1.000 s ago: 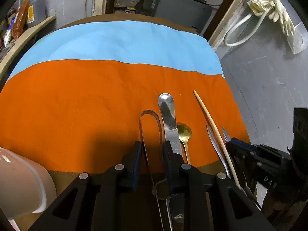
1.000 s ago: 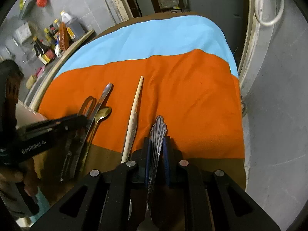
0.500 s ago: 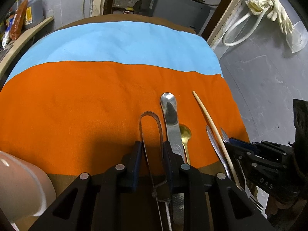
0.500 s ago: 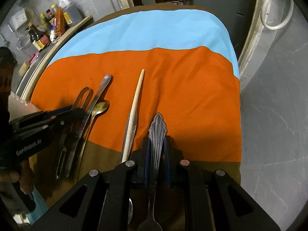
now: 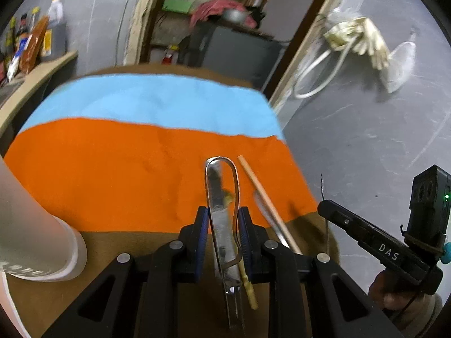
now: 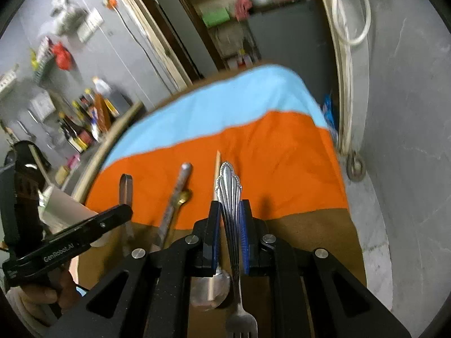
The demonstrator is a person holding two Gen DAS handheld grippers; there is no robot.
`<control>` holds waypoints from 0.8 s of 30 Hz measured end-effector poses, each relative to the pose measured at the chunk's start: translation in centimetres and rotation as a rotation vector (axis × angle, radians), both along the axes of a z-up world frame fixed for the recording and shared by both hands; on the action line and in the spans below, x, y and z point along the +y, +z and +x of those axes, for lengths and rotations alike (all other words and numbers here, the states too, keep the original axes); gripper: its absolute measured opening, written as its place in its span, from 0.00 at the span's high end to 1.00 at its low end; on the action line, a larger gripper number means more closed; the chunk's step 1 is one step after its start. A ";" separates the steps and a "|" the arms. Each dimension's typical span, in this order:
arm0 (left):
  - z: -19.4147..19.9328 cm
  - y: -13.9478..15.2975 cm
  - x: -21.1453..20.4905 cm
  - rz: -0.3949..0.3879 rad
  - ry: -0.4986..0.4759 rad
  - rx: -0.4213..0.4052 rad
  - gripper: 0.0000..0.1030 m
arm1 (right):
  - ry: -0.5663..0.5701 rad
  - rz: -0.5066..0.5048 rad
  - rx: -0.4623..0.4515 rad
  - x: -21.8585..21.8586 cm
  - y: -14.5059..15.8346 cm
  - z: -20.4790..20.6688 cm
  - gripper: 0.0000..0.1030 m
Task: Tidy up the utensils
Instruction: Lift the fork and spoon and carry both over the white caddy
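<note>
1. The worktop carries an orange cloth with a blue cloth beyond it. A white cup stands at the near left edge.
2. A knife, a gold spoon touching it, and a wooden chopstick lie on the orange cloth between the two tools, lengthwise, away from the person.
3. The left gripper has its jaws nearly closed on metal tongs, whose looped end points away and prongs point back at the camera.
4. The right gripper has its jaws clamped tight on a fork; the ornate handle points forward, the tines back.
5. A second ago both pieces lay low over the cloth; now both are lifted off it and the views tilt up, showing more of the wall and shelves.
6. A silver spoon lies under the right gripper.
</note>
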State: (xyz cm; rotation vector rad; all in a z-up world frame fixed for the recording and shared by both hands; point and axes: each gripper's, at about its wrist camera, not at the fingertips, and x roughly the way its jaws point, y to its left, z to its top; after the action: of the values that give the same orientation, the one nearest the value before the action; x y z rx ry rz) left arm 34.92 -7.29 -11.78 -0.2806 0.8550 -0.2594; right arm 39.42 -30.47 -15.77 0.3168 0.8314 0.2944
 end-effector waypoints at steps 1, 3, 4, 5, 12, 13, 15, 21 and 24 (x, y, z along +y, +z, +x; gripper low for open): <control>-0.4 0.4 -0.2 0.004 -0.008 -0.019 0.81 | -0.002 0.000 -0.018 0.0 0.3 -0.3 0.88; -0.9 1.2 -0.7 0.012 -0.023 -0.057 0.81 | -0.004 -0.002 -0.059 0.1 1.1 -1.2 0.89; -1.1 1.5 -1.0 0.015 -0.030 -0.072 0.81 | -0.001 0.002 -0.063 0.2 1.2 -1.3 0.89; -1.2 1.7 -1.2 0.018 -0.036 -0.079 0.81 | -0.004 0.004 -0.064 0.2 1.3 -1.4 0.89; -2.1 2.5 -1.9 0.034 -0.066 -0.122 0.81 | -0.053 0.041 -0.089 -0.7 1.5 -2.7 0.88; -2.2 2.6 -1.8 0.035 -0.066 -0.126 0.81 | -0.056 0.042 -0.093 -0.7 1.5 -2.8 0.88; -2.5 2.7 -1.7 0.036 -0.065 -0.134 0.81 | -0.058 0.043 -0.100 -0.8 1.6 -3.3 0.88; -3.2 3.3 -1.5 0.051 -0.071 -0.169 0.81 | -0.057 0.040 -0.126 -0.6 2.3 -4.3 0.89; -3.4 3.6 -1.7 0.059 -0.078 -0.183 0.81 | -0.051 0.033 -0.137 -0.3 2.6 -4.7 0.89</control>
State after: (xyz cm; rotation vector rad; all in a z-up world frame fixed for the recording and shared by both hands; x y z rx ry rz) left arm 31.49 -8.98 -8.17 -0.1660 0.6917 -0.3265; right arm 34.69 -30.77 -13.18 0.3442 0.6836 0.2793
